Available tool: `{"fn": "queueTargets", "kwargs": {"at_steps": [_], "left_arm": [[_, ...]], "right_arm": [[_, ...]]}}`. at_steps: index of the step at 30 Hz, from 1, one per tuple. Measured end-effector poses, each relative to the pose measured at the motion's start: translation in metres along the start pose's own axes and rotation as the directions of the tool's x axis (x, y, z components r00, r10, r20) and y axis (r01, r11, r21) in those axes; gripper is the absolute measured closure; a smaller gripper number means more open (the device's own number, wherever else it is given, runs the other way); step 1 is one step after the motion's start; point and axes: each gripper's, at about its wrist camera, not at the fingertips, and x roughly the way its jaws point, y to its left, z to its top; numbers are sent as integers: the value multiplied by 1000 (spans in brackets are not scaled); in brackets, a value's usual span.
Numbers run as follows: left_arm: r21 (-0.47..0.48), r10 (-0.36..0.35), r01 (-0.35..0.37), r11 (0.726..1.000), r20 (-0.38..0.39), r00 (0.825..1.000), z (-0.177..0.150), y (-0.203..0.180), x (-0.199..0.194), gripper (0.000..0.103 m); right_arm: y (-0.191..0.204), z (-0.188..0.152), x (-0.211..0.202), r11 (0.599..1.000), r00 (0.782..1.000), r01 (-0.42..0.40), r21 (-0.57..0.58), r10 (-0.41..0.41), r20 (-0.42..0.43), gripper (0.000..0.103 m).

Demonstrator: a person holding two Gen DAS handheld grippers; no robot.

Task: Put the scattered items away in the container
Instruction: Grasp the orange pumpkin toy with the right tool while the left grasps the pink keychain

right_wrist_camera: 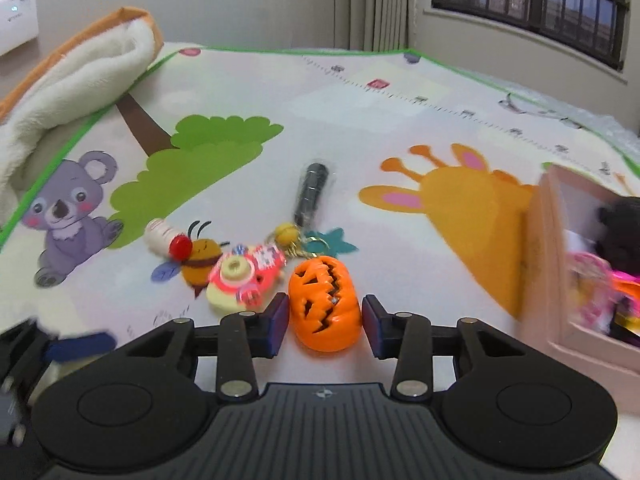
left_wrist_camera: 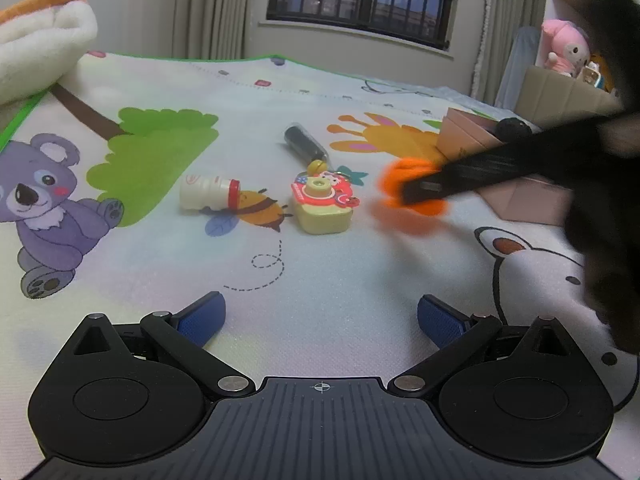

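Pumpkin toy sits pinched between the pads of our right gripper on the mat, while our left gripper gapes wide, holding nothing.

Play mat: printed with koala, green tree, giraffe, bee and ruler markings, green-edged. Folded plush blanket: white with orange trim, lying on mat's far left corner. Barred window: dark outside, curtains alongside. Pink plush toy: in cardboard box by wall.
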Motion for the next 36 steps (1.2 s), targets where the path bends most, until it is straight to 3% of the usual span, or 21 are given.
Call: {"fn": "queueTargets", "kwargs": {"at_steps": [5, 8, 12, 16, 17, 18, 19, 23, 29, 31, 34, 36], "left_arm": [[13, 24, -23, 1000, -20, 1000, 6, -4, 0, 0], [-32, -15, 16, 999, 35, 999, 18, -1, -6, 0], [-24, 10, -9, 1000, 57, 998, 47, -6, 7, 0], [14, 60, -60, 998, 2, 998, 68, -12, 42, 1], [18, 69, -69, 997, -12, 998, 71, -12, 50, 8], [25, 74, -74, 997, -23, 997, 72, -13, 56, 27], [31, 80, -78, 996, -37, 996, 74, -14, 62, 33], [50, 97, -95, 994, -48, 994, 72, -16, 75, 32], [94, 97, -94, 991, -33, 995, 68, -26, 76, 47], [83, 90, -86, 993, -38, 995, 67, -29, 73, 48], [99, 52, -48, 994, -42, 998, 62, -39, 63, 48], [142, 13, -6, 990, -50, 999, 55, -50, 52, 49]], "right_arm": [[-23, -40, -63, 998, 997, 65, -7, -64, 42, 64], [-34, -70, -92, 990, 989, 138, -15, -137, 63, 64], [-44, -106, -104, 982, 981, 189, 0, -189, 52, 63], [-49, -126, -102, 977, 975, 208, 43, -211, 76, 54], [-49, -129, -102, 976, 973, 212, 44, -215, 90, 52], [-49, -132, -101, 975, 970, 218, 44, -222, 104, 50], [-48, -134, -101, 973, 966, 225, 44, -229, 117, 47], [-53, -143, -99, 970, 960, 230, 74, -238, 144, 38], [-66, -144, -100, 970, 969, 188, 152, -208, 134, 27], [-65, -144, -100, 970, 968, 193, 149, -213, 134, 24], [-64, -144, -99, 970, 968, 198, 143, -217, 129, 5], [-65, -143, -98, 971, 970, 190, 146, -209, 124, 3]]}}
